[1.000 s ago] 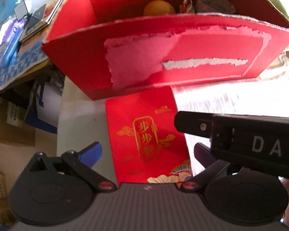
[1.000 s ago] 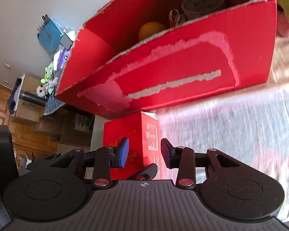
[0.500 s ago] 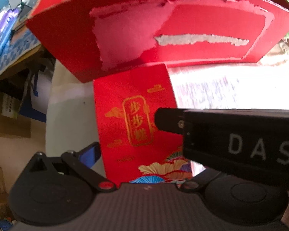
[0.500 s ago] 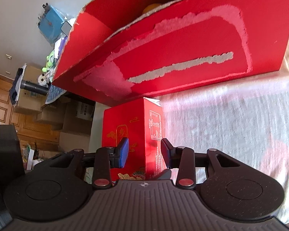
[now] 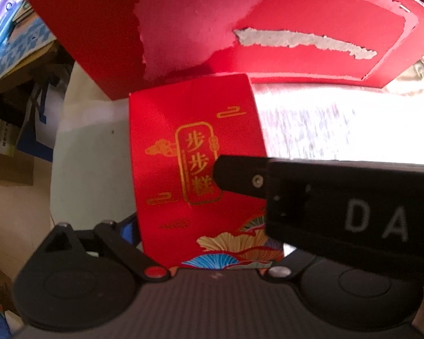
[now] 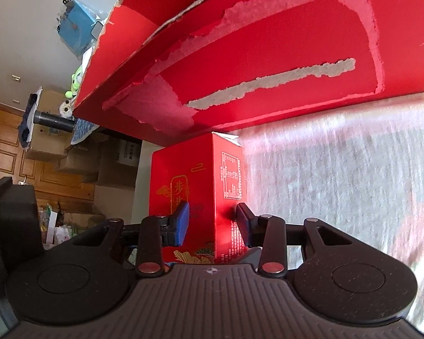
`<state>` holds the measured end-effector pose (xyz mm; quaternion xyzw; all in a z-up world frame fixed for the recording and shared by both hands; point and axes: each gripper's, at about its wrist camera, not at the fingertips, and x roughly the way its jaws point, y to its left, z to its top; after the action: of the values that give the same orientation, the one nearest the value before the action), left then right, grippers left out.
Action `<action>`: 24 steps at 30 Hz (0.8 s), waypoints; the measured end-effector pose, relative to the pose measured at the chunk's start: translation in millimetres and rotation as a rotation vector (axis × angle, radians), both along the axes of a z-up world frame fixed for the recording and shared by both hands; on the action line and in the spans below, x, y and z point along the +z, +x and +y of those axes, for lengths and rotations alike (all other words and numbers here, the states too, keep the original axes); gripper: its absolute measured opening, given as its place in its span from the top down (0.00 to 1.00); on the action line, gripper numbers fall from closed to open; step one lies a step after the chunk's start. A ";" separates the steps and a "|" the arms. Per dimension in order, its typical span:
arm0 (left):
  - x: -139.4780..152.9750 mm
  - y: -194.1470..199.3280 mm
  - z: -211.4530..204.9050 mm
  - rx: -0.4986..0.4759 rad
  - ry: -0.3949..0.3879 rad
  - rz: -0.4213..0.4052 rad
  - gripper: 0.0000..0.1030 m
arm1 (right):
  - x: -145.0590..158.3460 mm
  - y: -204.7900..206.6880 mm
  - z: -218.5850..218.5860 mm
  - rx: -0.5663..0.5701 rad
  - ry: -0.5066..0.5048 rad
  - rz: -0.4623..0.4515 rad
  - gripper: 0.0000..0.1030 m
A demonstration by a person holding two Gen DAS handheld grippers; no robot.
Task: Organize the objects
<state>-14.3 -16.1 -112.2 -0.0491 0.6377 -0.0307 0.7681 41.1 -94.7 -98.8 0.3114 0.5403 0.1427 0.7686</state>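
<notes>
A small red gift box [image 5: 195, 147] with gold characters stands on the white cloth, right in front of the big red cardboard box [image 5: 296, 14] with torn paper patches. My left gripper [image 5: 209, 226] is open and straddles the small box; its blue left pad [image 5: 128, 226] sits just beside the box's left edge. Its right finger is hidden behind the other gripper's black body [image 5: 353, 212]. In the right wrist view my right gripper [image 6: 212, 223] is open, with the small box's [image 6: 183, 175] corner edge between its fingers. The big box [image 6: 268, 42] looms just behind.
White cloth [image 6: 339, 169] covers the table to the right of the small box. The table's left edge drops off to stacked cardboard boxes [image 6: 113, 163] on the floor. A cluttered blue-patterned shelf [image 5: 14, 36] stands at the far left.
Both grippers have come lower and closer onto the small red box, which now fills more of each view. The inside of the big box has dropped out of sight. Finger gaps look unchanged.
</notes>
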 end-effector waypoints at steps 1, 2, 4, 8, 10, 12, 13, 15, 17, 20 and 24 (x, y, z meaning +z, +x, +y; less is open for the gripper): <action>0.7 -0.5 0.4 -0.002 -0.005 -0.007 0.10 | 0.2 0.1 0.2 0.003 -0.001 -0.002 0.59; 1.5 -0.8 -0.1 -0.001 -0.005 -0.013 0.12 | 0.2 0.2 0.7 0.004 -0.003 -0.005 0.59; 1.6 -1.2 0.0 -0.002 0.000 -0.017 0.13 | 0.2 0.2 1.1 0.003 -0.001 -0.005 0.58; 3.0 0.1 -3.1 -0.010 0.016 -0.019 0.17 | -2.4 1.0 0.3 -0.003 0.011 -0.002 0.55; 3.3 0.3 -4.0 -0.010 0.017 -0.017 0.17 | -2.8 1.1 0.0 -0.004 0.012 -0.001 0.55; 3.3 0.7 -3.7 -0.012 0.020 -0.015 0.19 | -2.3 1.1 0.0 -0.001 0.007 -0.003 0.56; 4.1 0.9 -4.0 -0.015 0.021 -0.015 0.19 | -1.7 1.0 0.1 0.002 0.001 -0.005 0.56; 7.0 0.5 -5.0 -0.018 0.018 -0.015 0.19 | 0.2 0.7 -0.3 0.006 -0.004 -0.009 0.56; 11.7 2.3 -6.7 -0.025 0.020 -0.023 0.19 | 2.9 0.4 -0.6 0.006 -0.007 -0.017 0.56; 17.7 3.5 -8.6 -0.050 0.025 -0.027 0.19 | 4.4 0.2 -5.6 -0.004 -0.002 -0.011 0.56; 21.9 6.8 -17.1 -0.107 0.018 -0.008 0.19 | 4.9 -2.6 -13.6 -0.029 0.001 0.022 0.56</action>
<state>-7.4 -33.2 -90.3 -0.0079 0.6368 -0.0662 0.7682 38.6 -108.3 -93.9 0.3211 0.5441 0.1283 0.7645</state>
